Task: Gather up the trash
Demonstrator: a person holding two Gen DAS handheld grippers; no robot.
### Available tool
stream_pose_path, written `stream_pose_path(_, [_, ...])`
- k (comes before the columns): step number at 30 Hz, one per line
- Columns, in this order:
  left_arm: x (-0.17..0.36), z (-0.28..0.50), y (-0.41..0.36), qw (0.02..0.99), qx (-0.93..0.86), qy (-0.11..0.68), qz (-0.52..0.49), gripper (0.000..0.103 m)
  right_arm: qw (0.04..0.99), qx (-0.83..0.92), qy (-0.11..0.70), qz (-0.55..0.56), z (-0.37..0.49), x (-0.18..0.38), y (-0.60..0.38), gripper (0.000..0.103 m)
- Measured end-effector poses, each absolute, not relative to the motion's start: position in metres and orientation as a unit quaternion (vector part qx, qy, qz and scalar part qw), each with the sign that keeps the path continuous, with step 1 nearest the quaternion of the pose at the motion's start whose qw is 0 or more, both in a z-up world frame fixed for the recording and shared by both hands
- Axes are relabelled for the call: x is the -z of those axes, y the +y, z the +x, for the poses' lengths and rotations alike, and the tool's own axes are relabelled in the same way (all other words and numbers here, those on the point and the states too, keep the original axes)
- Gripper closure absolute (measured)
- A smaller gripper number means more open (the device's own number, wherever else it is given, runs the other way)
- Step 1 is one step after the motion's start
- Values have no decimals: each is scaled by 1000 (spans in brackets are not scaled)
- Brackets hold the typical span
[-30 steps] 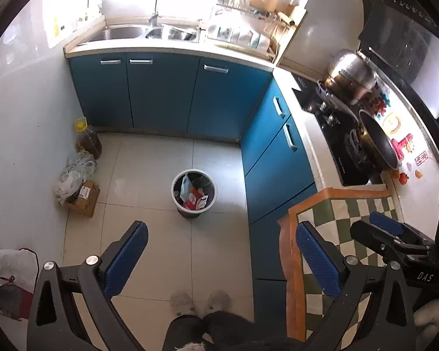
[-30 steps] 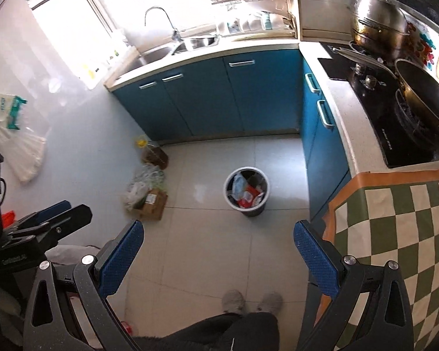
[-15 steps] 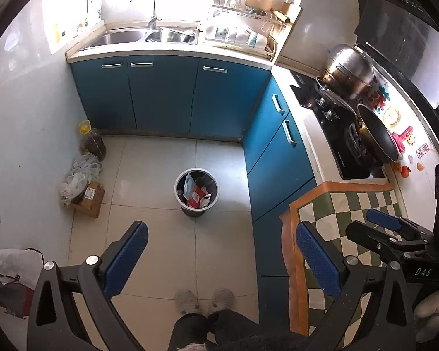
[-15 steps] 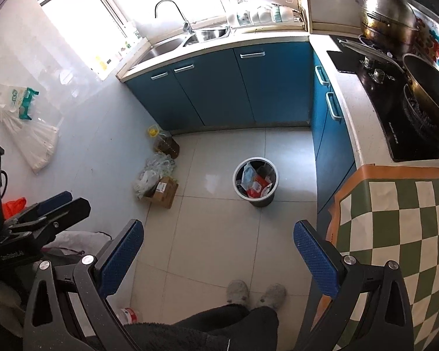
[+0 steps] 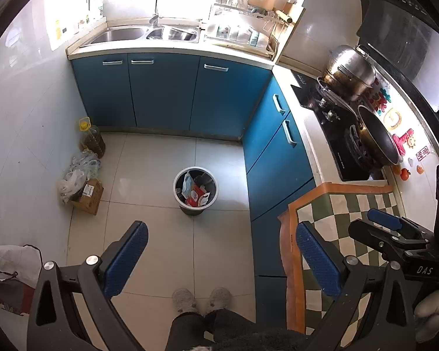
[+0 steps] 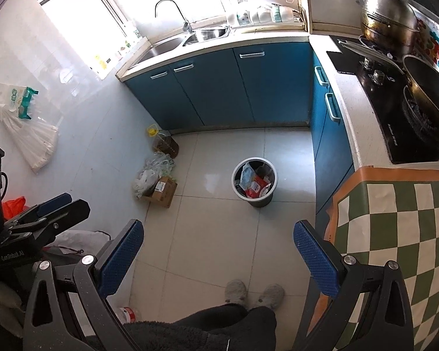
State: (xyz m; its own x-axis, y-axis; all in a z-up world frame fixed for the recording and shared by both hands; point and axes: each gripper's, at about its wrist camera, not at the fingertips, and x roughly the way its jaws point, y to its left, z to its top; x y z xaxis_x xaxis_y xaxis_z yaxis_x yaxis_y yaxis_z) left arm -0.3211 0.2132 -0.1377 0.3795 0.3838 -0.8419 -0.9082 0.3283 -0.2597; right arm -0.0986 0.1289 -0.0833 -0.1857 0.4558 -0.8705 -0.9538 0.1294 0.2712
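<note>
A round grey bin (image 5: 196,190) stands on the tiled kitchen floor, holding red and white packaging; it also shows in the right wrist view (image 6: 254,182). My left gripper (image 5: 219,259) is open and empty, held high above the floor in front of the bin. My right gripper (image 6: 218,257) is open and empty too, at about the same height. Each gripper shows at the edge of the other's view: the right gripper (image 5: 392,231) over the checkered cloth, the left gripper (image 6: 44,213) at the left.
Blue cabinets (image 5: 166,93) run along the back and right. A checkered cloth (image 6: 401,234) covers the counter at right, beside a stove with a pan (image 5: 377,137). A cardboard box (image 5: 87,196), plastic bags and an oil bottle (image 5: 92,140) sit by the left wall. My feet (image 5: 202,298) are below.
Both views have shifted slightly, so the bin sits a little farther up and right in the frames. Both grippers have stayed open and empty.
</note>
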Motion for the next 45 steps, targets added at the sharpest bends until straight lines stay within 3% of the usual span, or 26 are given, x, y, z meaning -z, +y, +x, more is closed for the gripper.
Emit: stream_pose_path(45, [145,-319,202,736,-422,343,-404,0,570,-604,491,-263,-77,99,120,0])
